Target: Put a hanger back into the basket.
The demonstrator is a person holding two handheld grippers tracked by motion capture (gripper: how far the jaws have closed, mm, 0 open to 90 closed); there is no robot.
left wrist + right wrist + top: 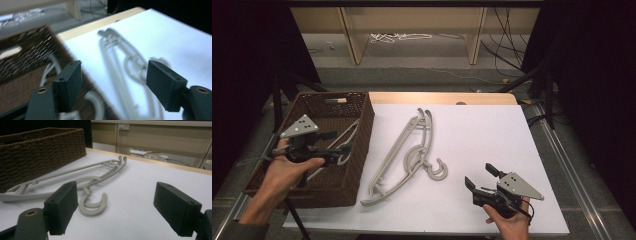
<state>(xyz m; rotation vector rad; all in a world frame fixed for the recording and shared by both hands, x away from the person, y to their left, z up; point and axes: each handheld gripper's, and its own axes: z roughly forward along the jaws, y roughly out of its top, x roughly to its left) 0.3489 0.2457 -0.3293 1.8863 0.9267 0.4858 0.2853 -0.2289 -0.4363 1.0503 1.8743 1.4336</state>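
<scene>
Two grey plastic hangers lie stacked on the white table top, hooks toward the near side. They also appear blurred ahead in the left gripper view and close up in the right gripper view. Another grey hanger rests inside the brown wicker basket at the left. My left gripper hovers over the basket's right side, open, with nothing between its jaws. My right gripper sits near the table's front right, open and empty, pointing at the hangers' hooks.
The basket takes up the table's left edge. Beyond the wooden far edge are pale furniture legs and loose cables on the floor. Black stand legs flank the table.
</scene>
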